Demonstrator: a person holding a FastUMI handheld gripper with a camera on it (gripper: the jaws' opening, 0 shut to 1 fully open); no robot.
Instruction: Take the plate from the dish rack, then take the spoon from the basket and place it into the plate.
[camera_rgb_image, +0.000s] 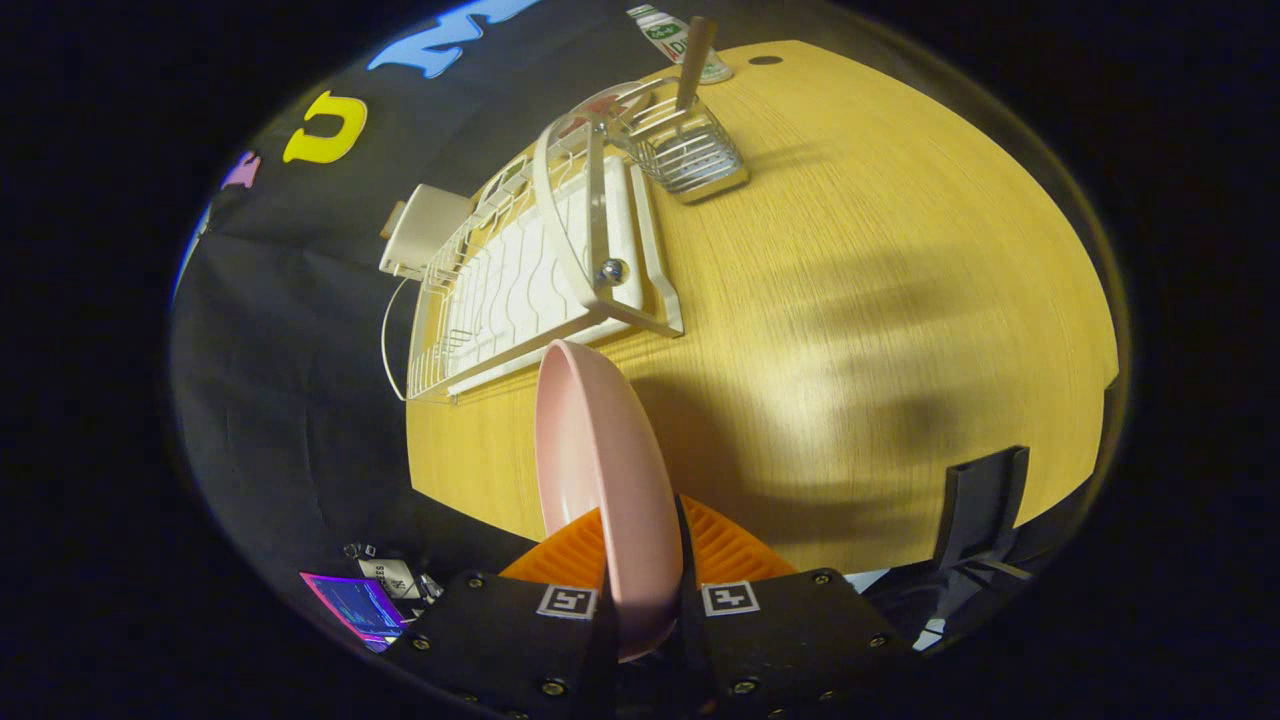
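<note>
A pink plate (600, 470) stands on edge between my orange fingers (735, 545), held above the wooden table (900, 300). My gripper (645, 550) is shut on the plate's rim. Beyond the plate lies the white dish rack (530, 270), with no dishes in it. At the rack's far end hangs a wire basket (685, 150) with a spoon's wooden handle (693, 50) sticking up out of it.
A green-and-white bottle (670, 35) lies at the table's far edge behind the basket. A white box (425, 225) sits beside the rack. A dark bracket (985, 500) stands at the table's near edge, right of my fingers. Bare tabletop spreads right of the rack.
</note>
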